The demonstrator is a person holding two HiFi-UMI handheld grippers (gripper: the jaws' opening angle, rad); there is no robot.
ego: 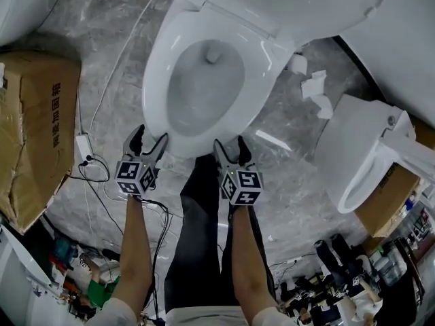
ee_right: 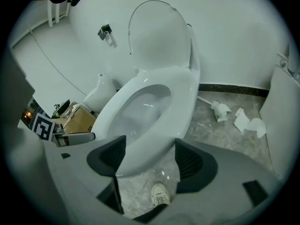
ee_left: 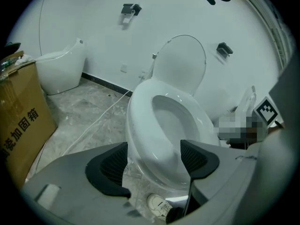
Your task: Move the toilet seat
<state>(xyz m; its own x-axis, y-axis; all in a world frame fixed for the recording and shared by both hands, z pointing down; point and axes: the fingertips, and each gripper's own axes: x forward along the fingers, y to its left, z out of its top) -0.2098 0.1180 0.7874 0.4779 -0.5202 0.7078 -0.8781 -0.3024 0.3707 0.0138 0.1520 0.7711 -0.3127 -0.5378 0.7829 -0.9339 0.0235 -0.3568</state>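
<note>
Our left gripper [ego: 148,140] and right gripper [ego: 231,147] are both wide open, holding nothing, right by the front of the toilet seat [ego: 158,80]. It lies flat on the bowl [ego: 204,83]; farther back, we see the lid [ego: 285,2] standing up.

Toilet seat [ego: 158,77] glossy, smooth; floor [ego: 285,151] polished marble; box [ego: 34,114] cardboard.

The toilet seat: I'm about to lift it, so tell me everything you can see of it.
The toilet seat is a glossy white oval ring, plastic by its look, lying flat on the bowl. Its lid stands raised behind it. Its front edge shows between the open jaws of the left gripper and the right gripper; no pad seems to press on it.
</note>
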